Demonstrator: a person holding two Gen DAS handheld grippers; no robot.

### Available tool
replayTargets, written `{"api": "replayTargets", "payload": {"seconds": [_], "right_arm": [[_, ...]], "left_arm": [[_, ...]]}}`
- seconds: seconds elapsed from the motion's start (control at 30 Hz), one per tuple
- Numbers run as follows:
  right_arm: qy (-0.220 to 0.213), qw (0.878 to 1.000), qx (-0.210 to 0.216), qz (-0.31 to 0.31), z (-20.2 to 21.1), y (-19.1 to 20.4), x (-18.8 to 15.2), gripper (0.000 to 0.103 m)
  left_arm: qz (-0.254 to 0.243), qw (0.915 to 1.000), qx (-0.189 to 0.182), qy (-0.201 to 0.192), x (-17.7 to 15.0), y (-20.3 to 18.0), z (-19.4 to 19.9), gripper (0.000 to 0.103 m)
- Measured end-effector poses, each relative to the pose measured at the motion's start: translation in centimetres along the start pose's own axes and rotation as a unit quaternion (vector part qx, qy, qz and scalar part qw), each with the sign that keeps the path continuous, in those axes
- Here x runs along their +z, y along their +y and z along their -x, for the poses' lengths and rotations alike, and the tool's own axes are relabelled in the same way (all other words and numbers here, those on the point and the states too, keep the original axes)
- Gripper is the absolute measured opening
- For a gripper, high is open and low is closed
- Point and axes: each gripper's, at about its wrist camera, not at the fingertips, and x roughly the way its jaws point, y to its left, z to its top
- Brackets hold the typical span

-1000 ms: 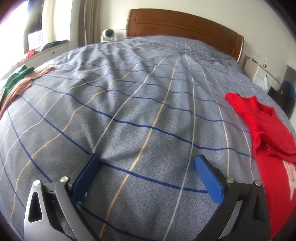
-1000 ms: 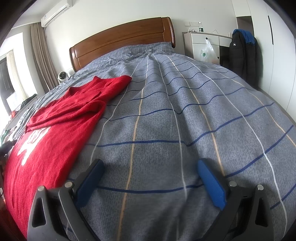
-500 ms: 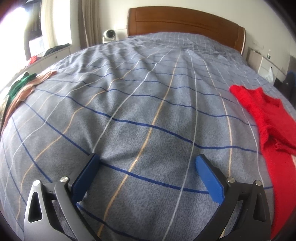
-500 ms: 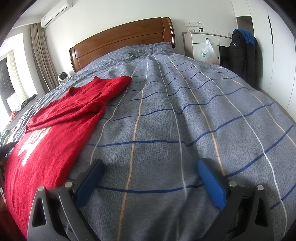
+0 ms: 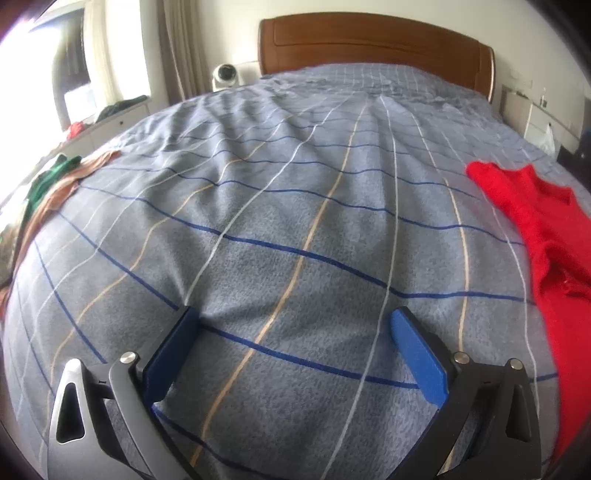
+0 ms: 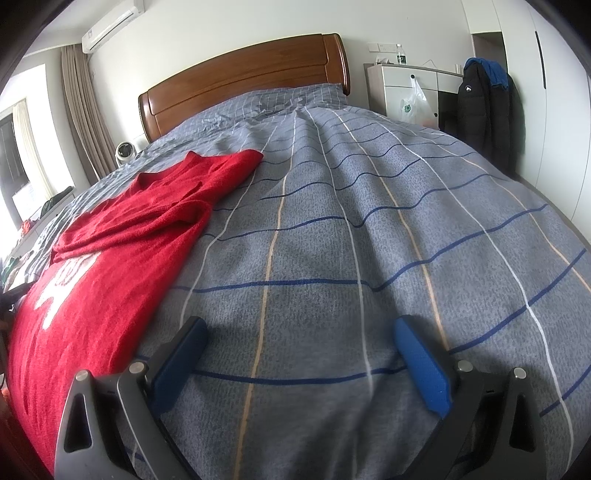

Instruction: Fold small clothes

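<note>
Two grippers low over the bed, both with jaws spread wide and nothing between them. Left gripper [image 5: 291, 347]: blue rubbery pads on dark and grey metal arms, bare bedspread [image 5: 295, 229] in the gap. Right gripper [image 6: 295, 354]: same build, also over bare bedspread.

Bedspread: grey-blue, grainy weave, grid of dark blue, white and tan lines, soft ripples toward the far end.

Red sweater [image 6: 122, 236]: fuzzy knit, spread flat just left of the right gripper, a sleeve folded across the chest, neckline toward the headboard. White lettering on the front, too skewed to read. In the left wrist view the same sweater [image 5: 546, 236] lies at the right edge, apart from the pads.

Left view only: a green and tan heap of clothes [image 5: 51, 192] on the bed's left edge; further off a white low cabinet [image 5: 107, 125] with dark and red items on top.

Both views: curved brown wooden headboard [image 6: 243, 85], small round white device [image 5: 224, 75] beside it.

Right view only: white cabinet with a hanging plastic bag [image 6: 415, 101] bearing a green mark, unreadable; black puffy jacket [image 6: 484, 107] with a small white logo; wall air conditioner [image 6: 112, 22].
</note>
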Motion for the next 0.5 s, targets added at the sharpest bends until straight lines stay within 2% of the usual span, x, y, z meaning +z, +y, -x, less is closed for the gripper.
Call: {"api": "replayTargets", "payload": {"seconds": [0.5], "right_arm": [[0.001, 1.0, -0.005, 0.002, -0.14, 0.13, 0.01, 0.1]], "left_arm": [[0.001, 1.0, -0.003, 0.001, 0.07, 0.14, -0.2, 0.103]]}}
